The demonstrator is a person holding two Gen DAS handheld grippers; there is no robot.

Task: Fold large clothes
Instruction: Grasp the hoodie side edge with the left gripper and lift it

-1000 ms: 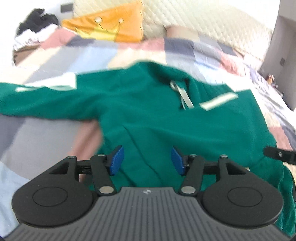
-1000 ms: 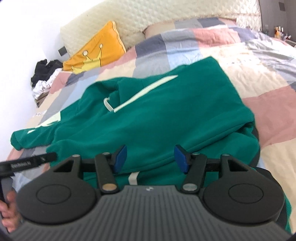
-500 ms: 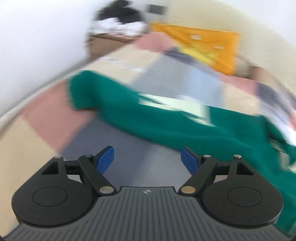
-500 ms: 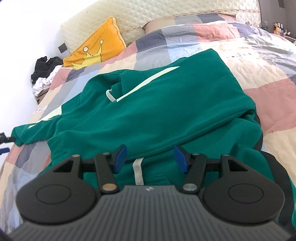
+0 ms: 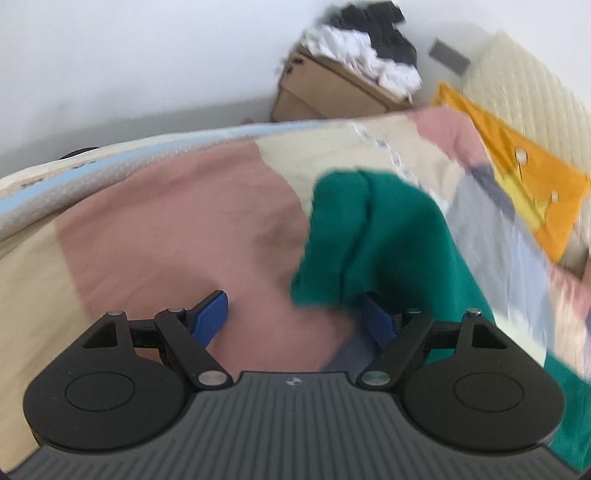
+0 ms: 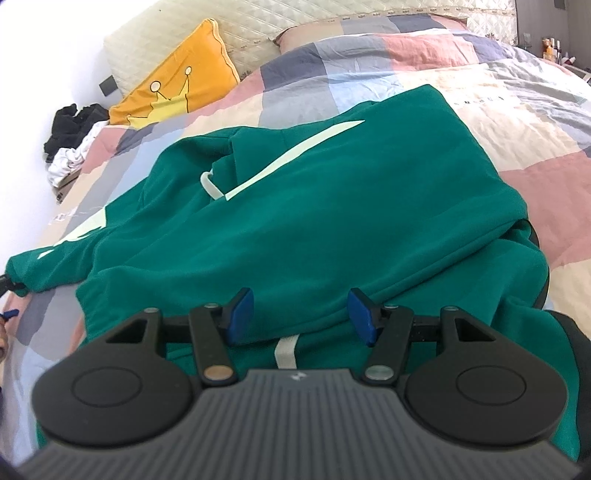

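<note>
A large green hoodie [image 6: 332,206] with white stripes lies spread on the patchwork bed [image 6: 480,85]. Its one sleeve stretches to the left, and the cuff end [image 5: 343,236] shows in the left wrist view. My left gripper [image 5: 295,321] is open, low over the quilt, with the cuff just ahead of and against its right finger. My right gripper [image 6: 301,314] is open and empty, hovering over the hoodie's lower body near the hem. The tip of the left gripper shows at the far left edge of the right wrist view, at the cuff.
An orange crown pillow [image 6: 173,88] leans on the quilted headboard [image 6: 258,33]. A cardboard box [image 5: 332,92] piled with black and white clothes stands beside the bed by the white wall. The bed's left edge runs close behind the cuff.
My left gripper has swung left from over the hoodie's body to the end of the sleeve and opened wider. My right gripper has risen slightly and stays open.
</note>
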